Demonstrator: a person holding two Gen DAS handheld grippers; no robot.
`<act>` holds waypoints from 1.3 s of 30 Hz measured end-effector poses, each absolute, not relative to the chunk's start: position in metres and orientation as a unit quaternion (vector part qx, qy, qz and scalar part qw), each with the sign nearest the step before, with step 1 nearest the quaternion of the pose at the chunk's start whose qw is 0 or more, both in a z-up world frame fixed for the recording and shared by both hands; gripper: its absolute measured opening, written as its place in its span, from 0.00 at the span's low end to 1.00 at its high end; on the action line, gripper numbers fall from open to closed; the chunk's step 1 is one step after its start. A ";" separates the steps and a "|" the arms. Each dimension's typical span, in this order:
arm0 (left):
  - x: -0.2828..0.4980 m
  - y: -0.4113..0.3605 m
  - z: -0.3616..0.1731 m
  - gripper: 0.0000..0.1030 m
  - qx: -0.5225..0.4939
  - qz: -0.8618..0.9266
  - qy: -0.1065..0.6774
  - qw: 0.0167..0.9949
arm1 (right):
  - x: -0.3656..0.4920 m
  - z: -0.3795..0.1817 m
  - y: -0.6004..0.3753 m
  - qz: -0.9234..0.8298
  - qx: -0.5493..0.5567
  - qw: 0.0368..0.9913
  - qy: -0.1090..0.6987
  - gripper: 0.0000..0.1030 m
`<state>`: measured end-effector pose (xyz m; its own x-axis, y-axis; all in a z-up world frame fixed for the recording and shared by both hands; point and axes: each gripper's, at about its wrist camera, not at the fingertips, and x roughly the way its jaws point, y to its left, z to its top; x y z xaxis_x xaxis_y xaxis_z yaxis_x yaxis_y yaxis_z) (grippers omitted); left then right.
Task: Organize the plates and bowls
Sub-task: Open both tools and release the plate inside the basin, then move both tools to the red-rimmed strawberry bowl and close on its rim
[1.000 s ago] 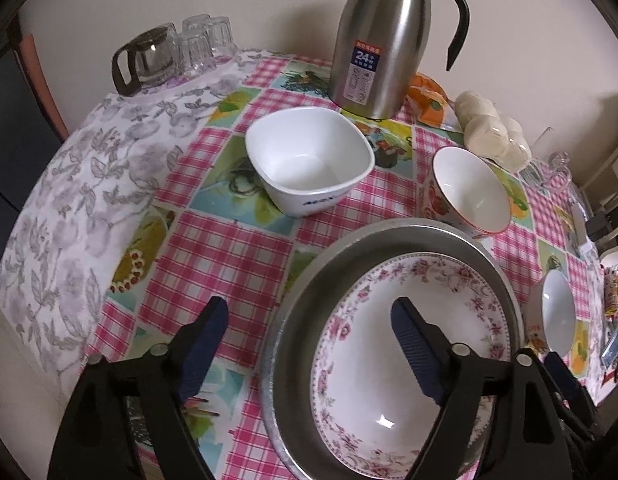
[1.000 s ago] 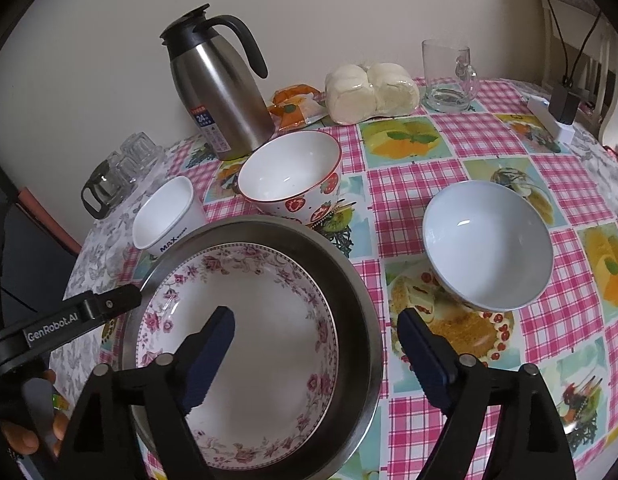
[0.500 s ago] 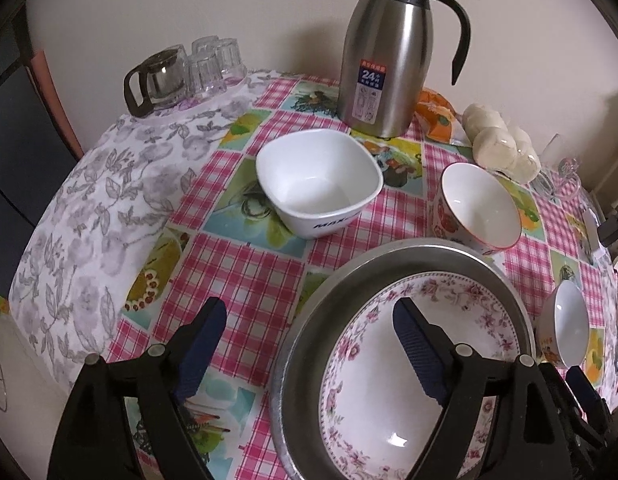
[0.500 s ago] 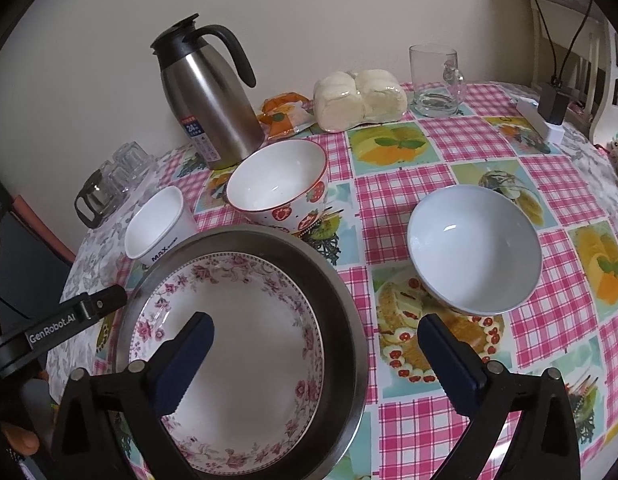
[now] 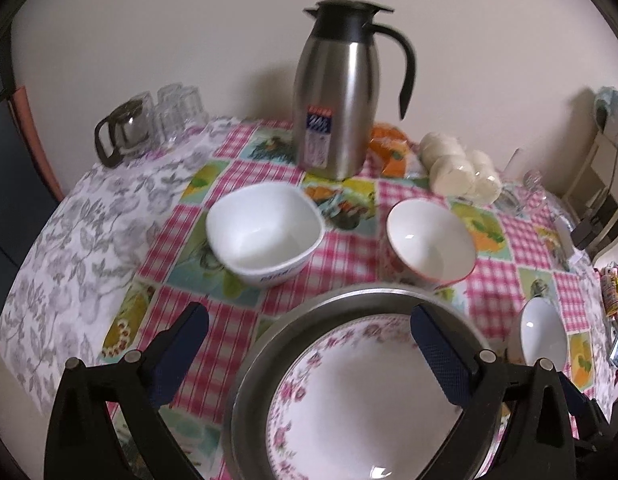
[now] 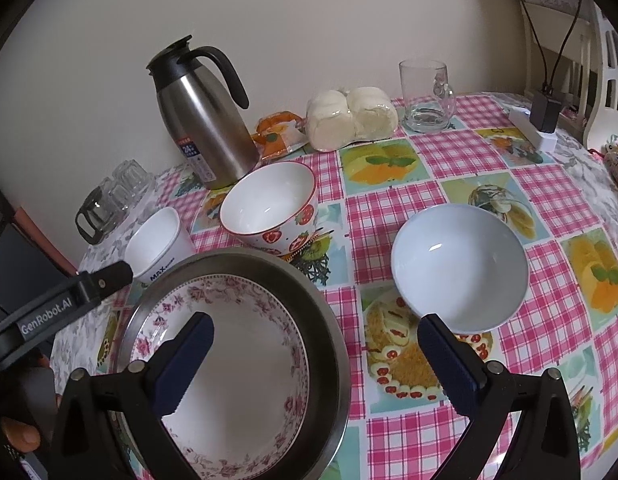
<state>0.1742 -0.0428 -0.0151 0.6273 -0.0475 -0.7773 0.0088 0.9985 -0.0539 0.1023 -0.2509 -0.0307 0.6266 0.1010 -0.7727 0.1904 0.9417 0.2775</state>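
A floral-rimmed plate point(image 5: 369, 400) point(image 6: 237, 360) lies inside a round metal pan point(image 5: 261, 352) point(image 6: 321, 320) on the checked tablecloth. My left gripper point(image 5: 309, 320) straddles the pan's left rim; its jaws are opening and touch nothing. Straddling the pan's right rim, my right gripper point(image 6: 315, 324) stands wide open and empty. Beyond the pan sit a white square bowl point(image 5: 265, 232) point(image 6: 157, 248) and a strawberry-patterned bowl point(image 5: 429, 244) point(image 6: 269, 208). A pale round bowl point(image 6: 459, 266) point(image 5: 543, 338) rests to the right of the pan.
At the back by the wall are a steel thermos jug point(image 5: 337, 100), a glass pot with tumblers point(image 5: 149, 120), a pack of white buns point(image 6: 351, 116) and a glass mug point(image 6: 425, 96). A charger block point(image 6: 543, 120) sits far right. The table's edge drops off at left.
Both grippers' jaws have spread wider. The left gripper has risen and pulled back, so more of the bowls and wall show. Plate, pan and bowls have not moved.
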 end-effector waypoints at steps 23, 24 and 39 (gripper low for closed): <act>0.206 -0.068 -0.001 0.98 -0.045 -0.082 0.386 0.918 | 0.144 -0.021 -0.277 -0.042 0.188 0.895 0.403 1.00; 0.207 -0.067 0.000 0.98 -0.050 -0.083 0.385 0.918 | 0.146 -0.020 -0.279 -0.045 0.189 0.895 0.402 1.00; 0.229 -0.068 -0.002 0.98 -0.058 -0.086 0.397 0.912 | 0.186 -0.009 -0.284 -0.052 0.152 0.904 0.397 1.00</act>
